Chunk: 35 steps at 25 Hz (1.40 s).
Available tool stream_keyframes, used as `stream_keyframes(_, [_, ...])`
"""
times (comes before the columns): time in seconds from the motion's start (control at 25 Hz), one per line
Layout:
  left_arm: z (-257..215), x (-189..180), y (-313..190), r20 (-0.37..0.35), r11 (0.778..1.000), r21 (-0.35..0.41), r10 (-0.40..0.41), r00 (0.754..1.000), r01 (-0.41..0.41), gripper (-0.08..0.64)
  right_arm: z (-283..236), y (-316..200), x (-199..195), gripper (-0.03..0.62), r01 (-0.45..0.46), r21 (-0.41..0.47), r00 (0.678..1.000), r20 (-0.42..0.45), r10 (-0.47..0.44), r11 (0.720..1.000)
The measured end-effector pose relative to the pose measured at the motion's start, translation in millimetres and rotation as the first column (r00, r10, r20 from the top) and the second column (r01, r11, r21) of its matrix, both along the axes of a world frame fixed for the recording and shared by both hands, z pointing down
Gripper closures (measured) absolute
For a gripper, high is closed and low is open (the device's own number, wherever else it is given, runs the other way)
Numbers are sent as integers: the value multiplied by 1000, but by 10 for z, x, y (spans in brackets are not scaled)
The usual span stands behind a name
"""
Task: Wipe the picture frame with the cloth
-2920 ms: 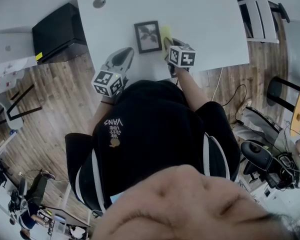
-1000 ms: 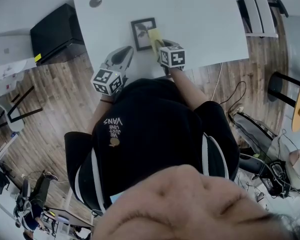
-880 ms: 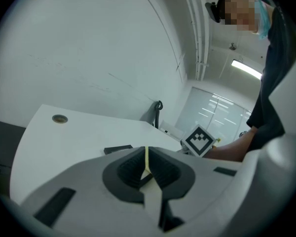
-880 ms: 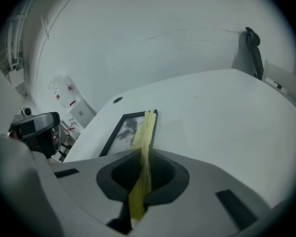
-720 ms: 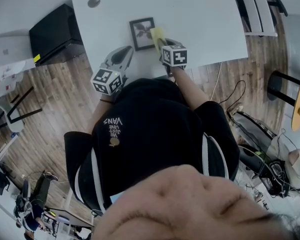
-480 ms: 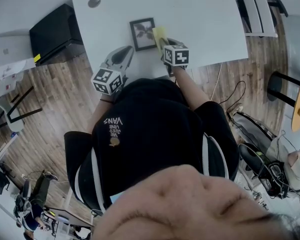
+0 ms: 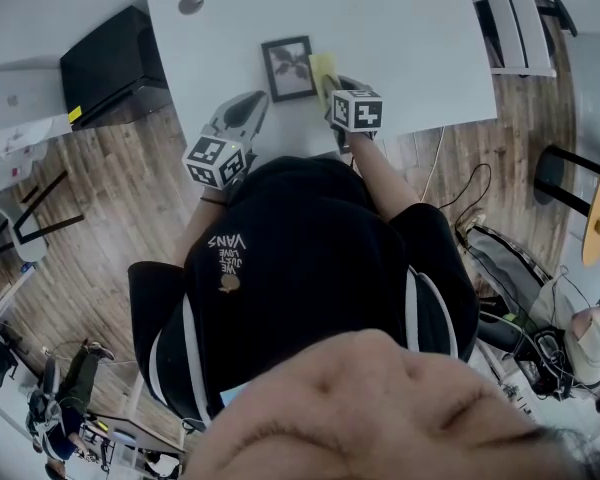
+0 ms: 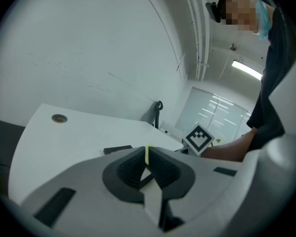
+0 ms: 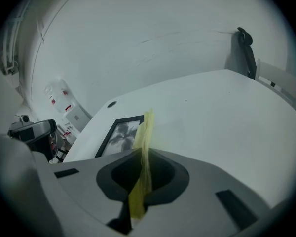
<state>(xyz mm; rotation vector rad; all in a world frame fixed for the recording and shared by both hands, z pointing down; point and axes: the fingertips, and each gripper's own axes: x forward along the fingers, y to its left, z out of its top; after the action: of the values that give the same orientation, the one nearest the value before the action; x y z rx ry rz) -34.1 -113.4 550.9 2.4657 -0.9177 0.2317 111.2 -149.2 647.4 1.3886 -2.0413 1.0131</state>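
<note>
While the person in a black shirt (image 7: 310,258) leans over the white table (image 7: 410,28), the right gripper (image 7: 336,88) holds the yellow cloth (image 7: 326,67). Its two jaws are squeezed tight on the cloth, which sticks up out of them in a thin fold. The picture frame (image 7: 288,68) lies flat on the table, at 9 o'clock from the cloth and just beside it. I cannot tell if they touch. The frame is dark and has a leafy picture inside.

The left gripper (image 7: 246,110) waits by the near edge of the table, at 7 o'clock from the frame. Its jaws are pressed together with nothing between them.

The table top is smooth and plain. A small round hole (image 7: 190,3) sits in it at 11 o'clock from the frame.

Around the table is a brown wood floor (image 7: 110,208). A black cabinet (image 7: 115,58) stands at 9 o'clock from the table. A white chair (image 7: 520,23) stands at 3 o'clock. A thin cord (image 7: 450,173) trails on the floor at 5 o'clock from the table.

In the right gripper view, the cloth (image 9: 144,147) stands at 3 o'clock from the frame (image 9: 119,135), and a white wall (image 9: 138,38) rises behind the table (image 9: 217,112).
</note>
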Motion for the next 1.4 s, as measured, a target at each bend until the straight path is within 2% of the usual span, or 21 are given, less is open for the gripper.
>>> stream_keyframes(0.24, [-16,-27,-13,-3,1000,3,1,1000,-1,531,-133,-25,-75,568,14,40,1000,16,-15,999])
stream_keyframes(0.44, [-51,-35,-26,-8,1000,12,-1,1000,1,531,-377,-36,-128,567,41,133,999,23,-45,990])
stream_keyframes(0.64, [-166,-6,-54,-6,998,55,9,1000,-8,531,-639,-33,-150,566,35,201,998,47,-45,979])
stream_keyframes(0.8, [-291,-10,-105,20,994,106,23,1000,-25,531,-906,-69,-157,568,19,281,997,65,-38,960])
stream_keyframes(1.0, [-495,-32,-148,2,989,148,24,1000,-24,531,-1237,-75,-190,568,18,372,997,63,-44,928])
stream_keyframes(1.4, [-731,-64,-203,-16,979,202,12,1000,-8,531,-1689,-46,-246,568,26,477,995,73,-69,878])
